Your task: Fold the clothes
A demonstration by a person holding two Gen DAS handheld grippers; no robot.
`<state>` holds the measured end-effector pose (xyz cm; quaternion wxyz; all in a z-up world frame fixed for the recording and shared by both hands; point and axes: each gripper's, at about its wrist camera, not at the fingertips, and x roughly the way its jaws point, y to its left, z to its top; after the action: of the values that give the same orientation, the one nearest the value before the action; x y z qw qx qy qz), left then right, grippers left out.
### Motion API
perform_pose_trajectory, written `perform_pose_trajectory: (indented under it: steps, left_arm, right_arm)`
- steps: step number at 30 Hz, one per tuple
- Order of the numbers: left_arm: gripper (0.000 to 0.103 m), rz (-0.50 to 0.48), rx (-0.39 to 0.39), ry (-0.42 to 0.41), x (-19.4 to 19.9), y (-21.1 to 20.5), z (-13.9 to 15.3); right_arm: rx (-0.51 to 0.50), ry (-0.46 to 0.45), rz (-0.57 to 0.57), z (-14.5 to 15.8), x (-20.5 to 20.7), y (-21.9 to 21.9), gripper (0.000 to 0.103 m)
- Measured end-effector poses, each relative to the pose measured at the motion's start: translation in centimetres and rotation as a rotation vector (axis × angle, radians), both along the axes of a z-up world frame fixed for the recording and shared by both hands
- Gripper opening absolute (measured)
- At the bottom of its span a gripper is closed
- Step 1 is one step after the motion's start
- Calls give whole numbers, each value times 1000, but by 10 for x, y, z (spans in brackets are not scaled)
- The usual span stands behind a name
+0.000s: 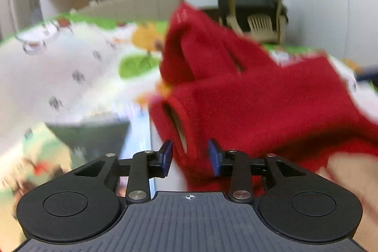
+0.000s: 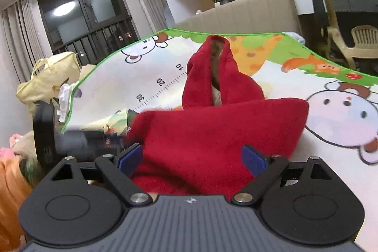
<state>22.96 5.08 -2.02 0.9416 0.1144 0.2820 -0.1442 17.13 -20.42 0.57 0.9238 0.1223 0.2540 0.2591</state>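
The left gripper [image 1: 191, 158] was seen narrowly parted, its blue pads [image 1: 166, 157] pressed on a bunched edge of the red fleece garment [image 1: 248, 105], apparently near a sleeve opening; a grip seemed to be held, though blur left it uncertain. The right gripper [image 2: 191, 158] was spread much wider, red cloth lying between the pads [image 2: 252, 160] without being pinched. The garment was kept draped from both tools down onto the cartoon play mat [image 2: 259, 79], its hood stood up beyond, presumably so one side could be carried over for a fold. A beige chair [image 2: 349, 39] was visible past the mat's edge.
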Motion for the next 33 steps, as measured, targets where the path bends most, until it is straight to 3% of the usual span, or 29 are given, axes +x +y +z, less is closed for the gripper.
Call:
perform_pose_trajectory:
  steps: [2,6,7,10,13,17,19,25,28,30,33]
  left_arm:
    - [55,17,-49,-27,-6,11,11]
    - [64,-2,-208,-116,-19,32,53]
    - [72,-33,-245,-134,-21,31,61]
    - [83,-154,-330,-122,-13,16,64]
    - [84,-187,-299,-43,9,-10,34]
    - [84,-134,-271,86,38,-19,-9]
    - [87,-129,-310,82,39,-16,-7]
    - [91,-129,-249,58,40,-28,-10]
    - [92,-132,-249,56,38,-27,-11]
    - [93,-134,-249,56,37,-26,-12]
    - [94,-135,-245,55,37,-27,-12]
  right_arm:
    - [-13,61,-17,-11,21,1,91]
    - [-14,163,-44,-36,48,1,96]
    - [-4,166,-34,-37,48,1,103]
    - [-66,161,-29,-36,47,13,103]
    - [-146,153,-30,-35,45,25,103]
    - [-128,156,-26,-36,45,22,103]
    - [-116,154,-32,-37,44,21,103]
    - [-221,136,-42,-35,43,37,103]
    - [-226,138,-25,-29,43,35,103]
    - [-201,84,-46,-15,36,28,103]
    - [-277,-13,-186,6,36,25,103]
